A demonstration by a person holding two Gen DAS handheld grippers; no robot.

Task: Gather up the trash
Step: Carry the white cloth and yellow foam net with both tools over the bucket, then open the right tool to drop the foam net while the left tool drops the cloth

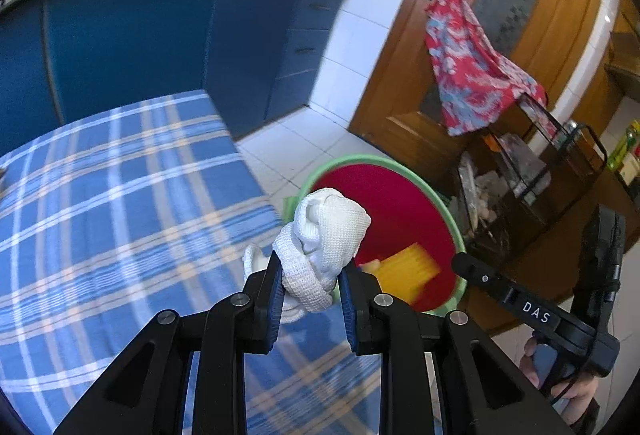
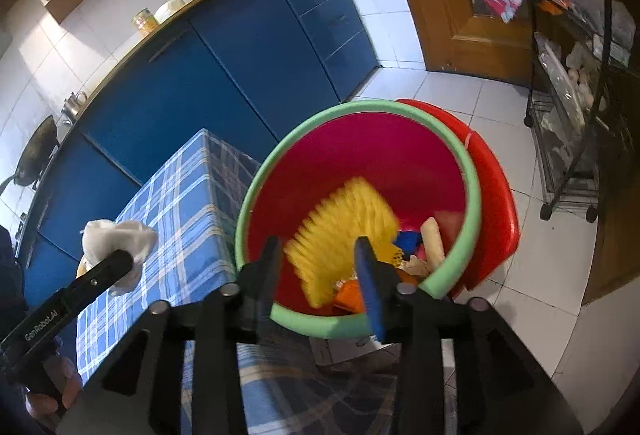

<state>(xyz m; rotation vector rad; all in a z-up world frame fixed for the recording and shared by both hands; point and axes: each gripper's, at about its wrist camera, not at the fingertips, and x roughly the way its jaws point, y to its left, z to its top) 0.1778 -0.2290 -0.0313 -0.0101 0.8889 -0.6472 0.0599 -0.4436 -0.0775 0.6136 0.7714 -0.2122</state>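
two tools: left tool [image 1: 308, 275] grips white cloth [image 1: 324, 235]; right tool [image 2: 320, 267] gapes over red bin [image 2: 460, 171] holding yellow trash [image 2: 340, 223].

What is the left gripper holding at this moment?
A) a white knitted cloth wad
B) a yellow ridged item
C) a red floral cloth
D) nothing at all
A: in the left wrist view the left gripper has its jaws closed on the white knitted cloth wad, near the red bin with the green rim.

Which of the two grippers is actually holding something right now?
The left gripper: it pinches a white knitted cloth. The right gripper is open above the bin.
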